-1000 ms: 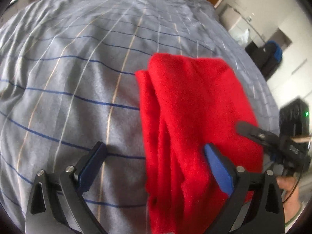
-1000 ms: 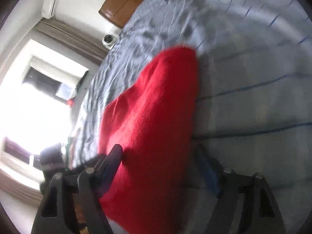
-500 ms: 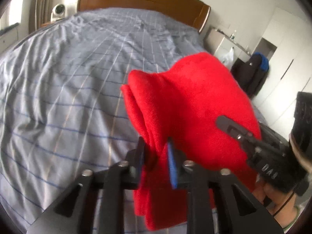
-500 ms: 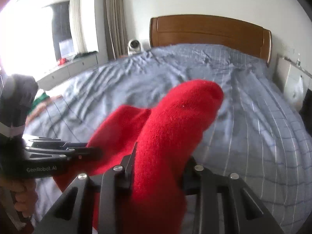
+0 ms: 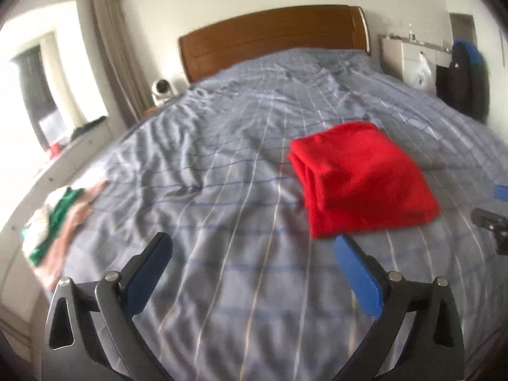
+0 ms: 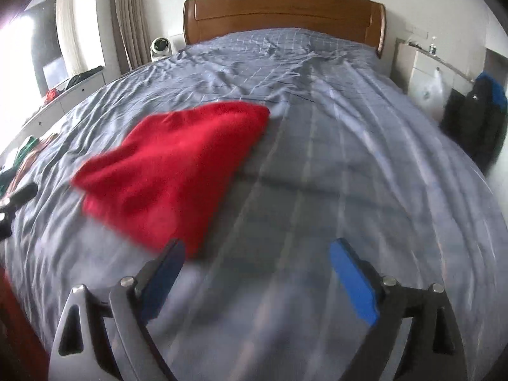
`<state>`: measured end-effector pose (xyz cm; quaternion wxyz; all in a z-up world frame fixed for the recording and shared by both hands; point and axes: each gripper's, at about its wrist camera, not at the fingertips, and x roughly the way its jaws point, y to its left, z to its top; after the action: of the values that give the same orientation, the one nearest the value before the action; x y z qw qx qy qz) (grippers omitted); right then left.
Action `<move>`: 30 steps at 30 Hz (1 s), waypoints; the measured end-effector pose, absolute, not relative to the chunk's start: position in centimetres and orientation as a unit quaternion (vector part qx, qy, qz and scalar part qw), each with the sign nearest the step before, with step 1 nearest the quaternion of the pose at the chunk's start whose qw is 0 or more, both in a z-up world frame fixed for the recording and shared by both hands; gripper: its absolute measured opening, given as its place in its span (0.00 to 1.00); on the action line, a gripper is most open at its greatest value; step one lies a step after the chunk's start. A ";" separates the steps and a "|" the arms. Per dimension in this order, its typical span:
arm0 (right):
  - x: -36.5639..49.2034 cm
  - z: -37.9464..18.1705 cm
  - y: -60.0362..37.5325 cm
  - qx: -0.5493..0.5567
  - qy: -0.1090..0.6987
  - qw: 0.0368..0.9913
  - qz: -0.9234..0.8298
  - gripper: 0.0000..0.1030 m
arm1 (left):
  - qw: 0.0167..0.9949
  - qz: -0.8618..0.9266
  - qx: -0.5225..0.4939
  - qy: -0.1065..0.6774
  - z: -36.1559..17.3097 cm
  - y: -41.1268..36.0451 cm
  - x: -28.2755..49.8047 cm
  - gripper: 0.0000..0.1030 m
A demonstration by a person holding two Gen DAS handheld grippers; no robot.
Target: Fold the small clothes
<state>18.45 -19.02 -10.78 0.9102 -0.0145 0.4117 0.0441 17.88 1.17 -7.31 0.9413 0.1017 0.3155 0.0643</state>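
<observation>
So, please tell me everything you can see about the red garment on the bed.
The red garment is a bright, plain red, soft-looking, fleece-like cloth. It is folded into a flat, roughly square bundle, with stacked layer edges visible along its left side in the left wrist view. It lies on the grey-blue striped bedsheet, right of the middle of the bed. Only the sheet touches it: the left gripper and the right gripper are both open and apart from it.

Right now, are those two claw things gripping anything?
Left gripper: open, holding nothing.
Right gripper: open, holding nothing.
The folded red fleece garment lies free on the grey striped bed.
</observation>
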 end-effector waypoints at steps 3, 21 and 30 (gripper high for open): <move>14.2 -9.7 -19.6 -0.003 0.404 0.914 0.039 0.98 | 0.943 0.086 0.114 0.300 -5.9 -0.3 15.0 1.00; 7.4 -4.5 -13.3 -0.064 0.391 0.917 0.050 0.99 | 0.937 0.001 0.025 0.349 -4.6 -1.3 12.1 1.00; 7.8 -4.9 -13.0 -0.065 0.405 0.911 0.040 0.99 | 0.921 -0.001 0.013 0.389 -6.5 -1.7 12.7 1.00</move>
<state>7.79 -12.96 -4.89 0.9112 -0.0649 0.4048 0.0401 12.73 -1.68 -6.50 0.9209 0.0132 0.3895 -0.0012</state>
